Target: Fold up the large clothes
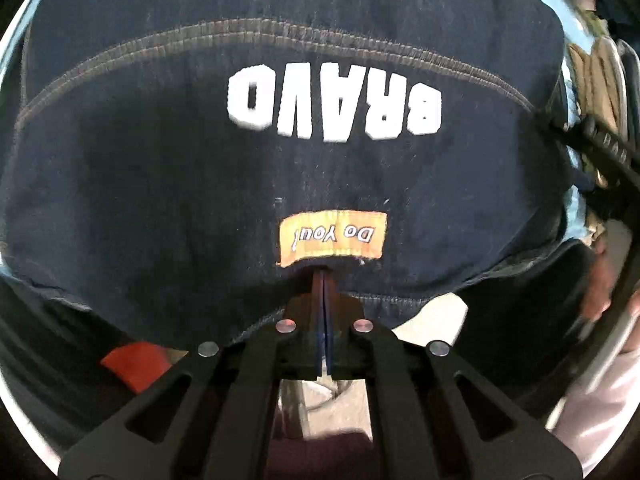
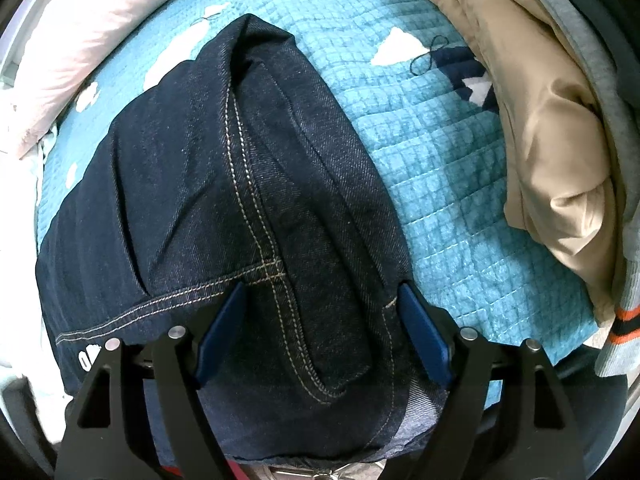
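A dark blue denim garment [image 1: 280, 160] fills the left wrist view, with white "BRAVO" lettering [image 1: 336, 106] and an orange "Do You" label [image 1: 332, 238]. My left gripper [image 1: 322, 280] is shut on the garment's edge just below that label, and its tips are hidden by the cloth. In the right wrist view the same denim [image 2: 200, 200] lies bunched on a turquoise quilt [image 2: 440, 160]. My right gripper [image 2: 322, 300] points down over it, open, its blue pads [image 2: 224, 320] standing either side of a stitched seam fold without pressing it.
A pile of beige cloth [image 2: 552, 140] and a grey garment with orange stripes [image 2: 616, 320] lie at the right edge of the quilt. A pink pillow [image 2: 100, 32] sits at the upper left. A blurred hand [image 1: 600, 280] shows at the right of the left wrist view.
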The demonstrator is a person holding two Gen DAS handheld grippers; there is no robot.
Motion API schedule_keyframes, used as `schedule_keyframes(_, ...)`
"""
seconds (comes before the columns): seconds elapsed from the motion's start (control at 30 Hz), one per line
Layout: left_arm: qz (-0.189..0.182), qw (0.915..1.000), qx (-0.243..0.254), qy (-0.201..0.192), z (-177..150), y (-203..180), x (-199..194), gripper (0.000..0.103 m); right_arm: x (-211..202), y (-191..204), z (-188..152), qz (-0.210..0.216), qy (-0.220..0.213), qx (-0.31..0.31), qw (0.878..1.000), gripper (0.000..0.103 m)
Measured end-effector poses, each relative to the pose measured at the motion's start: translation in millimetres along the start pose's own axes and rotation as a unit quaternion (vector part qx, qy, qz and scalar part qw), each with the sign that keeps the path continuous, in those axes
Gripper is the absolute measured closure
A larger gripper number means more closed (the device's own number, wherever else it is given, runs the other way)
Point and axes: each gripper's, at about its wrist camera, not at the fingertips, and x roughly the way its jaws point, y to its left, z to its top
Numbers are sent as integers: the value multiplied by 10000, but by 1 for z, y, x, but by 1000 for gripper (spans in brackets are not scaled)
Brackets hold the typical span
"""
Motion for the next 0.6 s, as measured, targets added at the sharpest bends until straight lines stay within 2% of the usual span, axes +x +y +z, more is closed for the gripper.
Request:
schedule_keyframes(0.03, -27, 10000, 16, -29, 0, 1, 2, 101, 1, 1, 0, -14, 1, 0, 10000, 27)
schedule_keyframes(0.13, -316, 9981, -450, 260, 2, 18, -9, 101, 2, 3, 2, 16, 30, 19, 10000, 26)
schedule_keyframes(0.2, -202, 9988, -413, 179, -2, 18, -23, 100, 0, 1, 4, 111, 91, 49, 9999, 28)
schedule_keyframes(0.23, -111, 9994, -311, 115, 7, 9, -25, 100, -2, -1, 5, 185, 126, 52, 9997, 28)
schedule_keyframes(0.33, -314, 9991, -282, -30, 10, 5, -43, 100, -5, -10, 8, 532, 226, 49, 9983, 28)
schedule_keyframes(0.43, -199, 9993, -150, -264, 23, -1, -59, 100, -14, -24, 12, 1125, 383, 218, 9927, 28)
schedule_keyframes(0.5, -210, 9989, -152, -382, 33, 4, -63, 100, -18, -30, 11, 1561, 483, 256, 9862, 31)
schedule_keyframes(0.57, -319, 9985, -171, -421, 46, 3, -64, 100, -22, -35, 8, 1806, 492, 227, 9821, 44)
schedule_keyframes(0.6, -313, 9983, -165, -454, 49, 3, -61, 100, -24, -38, 7, 1922, 510, 254, 9797, 47)
